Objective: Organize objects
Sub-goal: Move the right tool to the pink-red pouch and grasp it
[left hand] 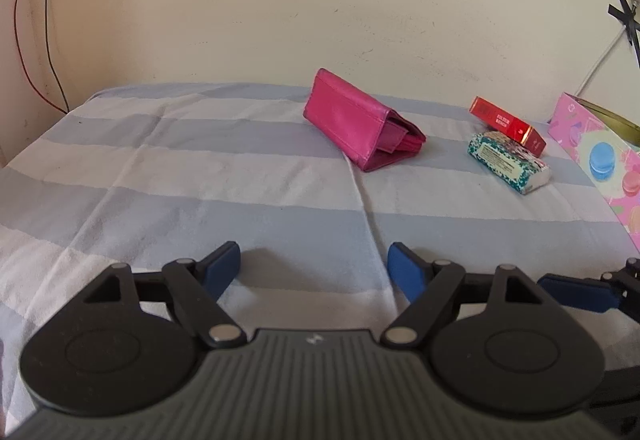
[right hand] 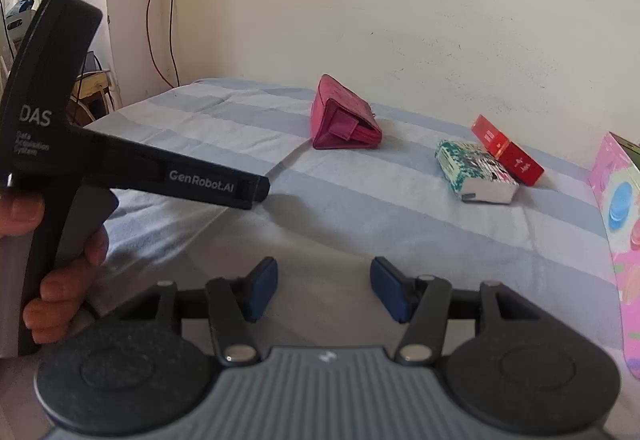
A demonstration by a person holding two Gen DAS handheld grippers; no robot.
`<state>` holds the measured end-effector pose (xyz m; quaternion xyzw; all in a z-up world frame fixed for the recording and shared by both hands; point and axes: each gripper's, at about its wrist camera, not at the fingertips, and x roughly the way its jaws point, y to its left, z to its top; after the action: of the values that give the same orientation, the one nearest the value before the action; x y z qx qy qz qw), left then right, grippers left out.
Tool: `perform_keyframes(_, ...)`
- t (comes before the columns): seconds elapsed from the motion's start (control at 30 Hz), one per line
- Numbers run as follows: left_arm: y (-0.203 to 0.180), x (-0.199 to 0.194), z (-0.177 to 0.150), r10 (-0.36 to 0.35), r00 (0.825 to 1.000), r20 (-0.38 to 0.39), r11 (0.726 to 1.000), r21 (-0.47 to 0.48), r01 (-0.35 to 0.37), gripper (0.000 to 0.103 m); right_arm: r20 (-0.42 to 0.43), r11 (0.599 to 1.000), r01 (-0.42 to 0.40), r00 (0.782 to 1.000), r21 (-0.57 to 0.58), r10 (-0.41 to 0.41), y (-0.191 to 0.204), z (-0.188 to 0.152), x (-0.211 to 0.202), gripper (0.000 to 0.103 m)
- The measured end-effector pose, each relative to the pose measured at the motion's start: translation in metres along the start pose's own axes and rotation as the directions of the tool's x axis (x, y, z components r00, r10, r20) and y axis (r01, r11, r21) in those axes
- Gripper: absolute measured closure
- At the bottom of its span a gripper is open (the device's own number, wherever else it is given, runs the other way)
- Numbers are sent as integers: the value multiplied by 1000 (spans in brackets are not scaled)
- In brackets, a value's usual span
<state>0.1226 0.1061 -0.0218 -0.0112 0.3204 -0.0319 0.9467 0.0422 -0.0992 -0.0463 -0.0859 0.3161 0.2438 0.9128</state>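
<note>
Pink wallet mid-frame, red box propped on teal pack at right, unsorted; left gripper and right gripper fingers released, empty.

— Landmark confirmed: pink wallet, standing folded on the striped cloth, near the cream wall.

— Right of the wallet?

— Teal patterned packet lying flat; red box propped against its far side, touching. Further right, at the edge of view, pink box printed with macarons.

— Nearer than the wallet?

— Right gripper, blue pads parted, nothing between them, held above bare cloth, well apart from the wallet.

— Left of the wallet?

— Left gripper's black body, seen side-on, jaws hidden; a hand wrapped round its handle. Cables hanging down the wall behind.
</note>
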Motion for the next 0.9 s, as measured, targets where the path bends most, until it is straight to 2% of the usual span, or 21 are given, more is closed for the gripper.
perform_keyframes(0.07,6,0,1,3,1000,2,1000,-19,-3,20,-5,1000,-5,1000,0,5,0,7,9,49)
perform_keyframes(0.13,13,0,3,34,999,9,999,-37,-34,20,-8,1000,-10,1000,4,10,-1,14,18,47)
perform_keyframes(0.23,32,0,7,57,998,8,992,-114,-55,20,-6,1000,-14,1000,19,14,-3,24,34,41)
perform_keyframes(0.3,45,0,8,45,999,5,982,-182,-44,20,-7,999,-18,1000,41,19,-6,32,45,29)
perform_keyframes(0.33,49,-1,9,42,999,6,978,-206,-40,20,-3,998,-29,1000,64,29,-9,37,49,27)
perform_keyframes(0.43,53,-2,10,55,998,10,968,-245,-51,21,38,993,-45,998,112,41,-14,53,65,11)
perform_keyframes(0.57,64,-3,10,33,999,22,948,-317,-24,19,70,991,-33,997,126,24,-20,80,93,8)
perform_keyframes(0.63,70,-2,11,52,998,27,936,-349,-40,19,56,991,-13,998,133,5,-23,91,112,5)
perform_keyframes(0.73,78,-1,12,60,998,35,919,-392,-42,19,-18,978,-29,999,205,34,-31,105,144,6)
perform_keyframes(0.77,78,-1,12,66,997,36,918,-393,-47,19,-17,976,-30,999,217,34,-32,109,149,7)
perform_keyframes(0.87,75,2,13,91,995,34,927,-368,-73,19,-19,984,-14,1000,176,17,-29,116,158,29)
perform_keyframes(0.9,74,2,13,98,995,35,929,-362,-79,19,-20,987,-12,1000,160,15,-26,114,156,32)
